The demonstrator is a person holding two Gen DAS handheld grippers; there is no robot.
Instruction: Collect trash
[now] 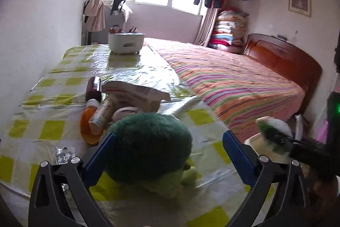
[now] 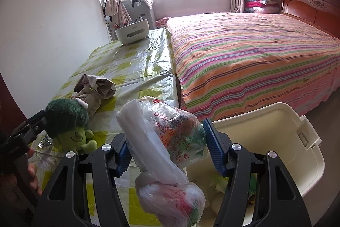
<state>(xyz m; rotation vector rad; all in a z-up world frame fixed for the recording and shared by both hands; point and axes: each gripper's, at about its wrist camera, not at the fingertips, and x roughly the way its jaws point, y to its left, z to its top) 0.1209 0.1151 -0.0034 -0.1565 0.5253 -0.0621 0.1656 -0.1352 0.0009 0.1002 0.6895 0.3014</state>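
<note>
My right gripper (image 2: 166, 149) has its blue pads on either side of a knotted clear plastic bag of trash (image 2: 170, 142) and holds it above the table edge, beside a cream plastic bin (image 2: 276, 131). My left gripper (image 1: 170, 148) is open around a green broccoli plush toy (image 1: 148, 150) lying on the checkered tablecloth; the left pad touches it, the right pad stands apart. The toy also shows in the right wrist view (image 2: 68, 120). A crumpled foil wrapper (image 1: 63, 154) lies at the left. The right gripper's bag (image 1: 274, 133) shows blurred at the right of the left wrist view.
Beyond the toy lie an orange lid (image 1: 87, 122), a tube (image 1: 102, 116), a dark red jar (image 1: 93, 88) and folded paper packaging (image 1: 133, 93). A white holder (image 1: 126, 42) stands at the table's far end. A striped bed (image 2: 255, 56) borders the table's right side.
</note>
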